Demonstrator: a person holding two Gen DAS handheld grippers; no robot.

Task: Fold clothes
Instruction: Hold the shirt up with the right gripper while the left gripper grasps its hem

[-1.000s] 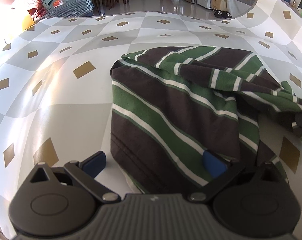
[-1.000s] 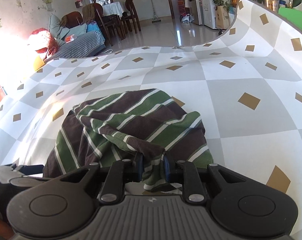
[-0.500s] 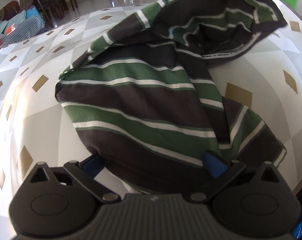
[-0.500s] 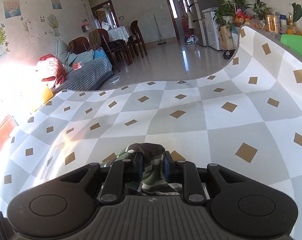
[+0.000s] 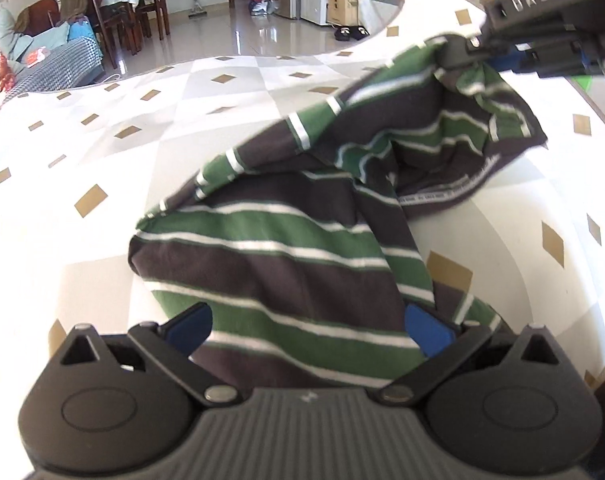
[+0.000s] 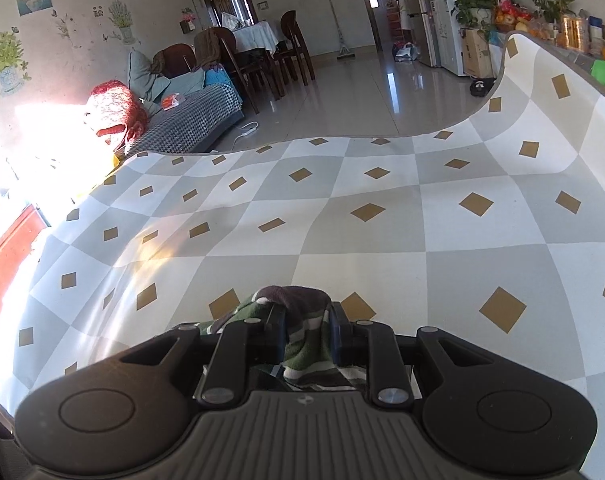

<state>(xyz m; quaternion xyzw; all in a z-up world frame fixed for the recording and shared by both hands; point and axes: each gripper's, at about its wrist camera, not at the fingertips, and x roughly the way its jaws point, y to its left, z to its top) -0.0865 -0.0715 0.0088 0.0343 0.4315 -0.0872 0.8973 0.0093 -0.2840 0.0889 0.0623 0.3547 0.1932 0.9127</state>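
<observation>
Your brown knit garment with green and white stripes (image 5: 286, 264) lies partly on the tabletop covered in a grey-and-white checked cloth with gold diamonds (image 5: 102, 148), its near edge bunched right in front of your left hand-held gripper (image 5: 308, 326). From there the fabric climbs up and to the right, off the surface, to one pinched corner, and a loose fold with a printed inner seam hangs open beneath that raised corner. Your left hand-held gripper is spread wide, its blue pads (image 5: 428, 334) sitting at either side of the near hem with cloth lying between them; you are not clamping anything there. Your right hand-held gripper (image 6: 305, 334) is pressed together on a bunched corner of the same striped garment (image 6: 302, 340), held up above the tabletop (image 6: 382, 240); in the left wrist view it shows at the upper right (image 5: 542, 46), carrying the lifted end. Beyond the tabletop's far edge sit a houndstooth-patterned sofa (image 6: 190, 124) and dark wooden dining chairs (image 6: 290, 52).
</observation>
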